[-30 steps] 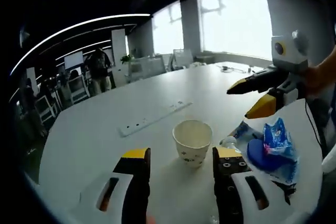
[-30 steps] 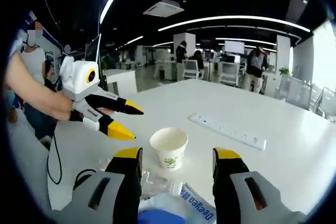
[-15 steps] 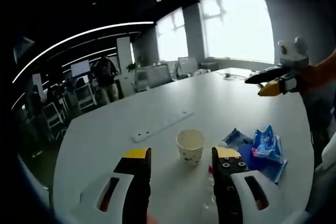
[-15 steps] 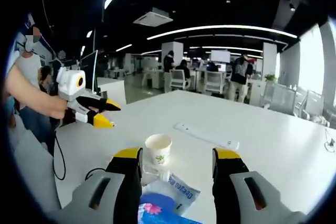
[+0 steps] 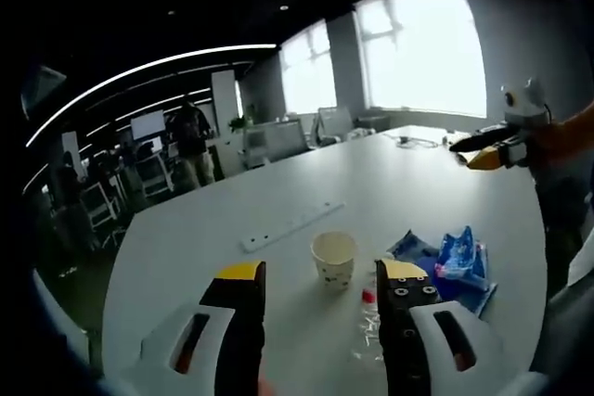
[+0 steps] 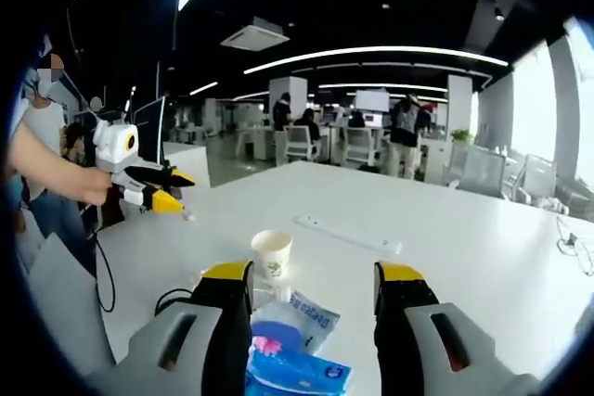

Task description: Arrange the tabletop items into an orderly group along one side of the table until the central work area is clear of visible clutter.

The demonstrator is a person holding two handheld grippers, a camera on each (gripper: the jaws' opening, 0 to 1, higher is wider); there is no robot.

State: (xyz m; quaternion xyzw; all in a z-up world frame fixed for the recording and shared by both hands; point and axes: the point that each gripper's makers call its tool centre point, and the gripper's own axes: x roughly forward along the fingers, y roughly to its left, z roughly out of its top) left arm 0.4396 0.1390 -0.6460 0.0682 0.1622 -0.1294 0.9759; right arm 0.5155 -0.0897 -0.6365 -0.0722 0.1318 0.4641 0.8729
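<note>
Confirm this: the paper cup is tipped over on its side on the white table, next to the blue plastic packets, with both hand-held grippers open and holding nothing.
Not quite. The paper cup stands upright with its mouth open upward, as the left gripper view shows. The rest holds: it sits on the white table beside the blue plastic packets, and the left hand-held gripper and right hand-held gripper are open and hold nothing.

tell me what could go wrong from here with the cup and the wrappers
The paper cup stands upright and looks light, so a push from the tongs could tip it. The blue wrappers lie loosely piled beside it and may slide or scatter when grabbed. Both tongs, left and right, are open and hold nothing.
</note>
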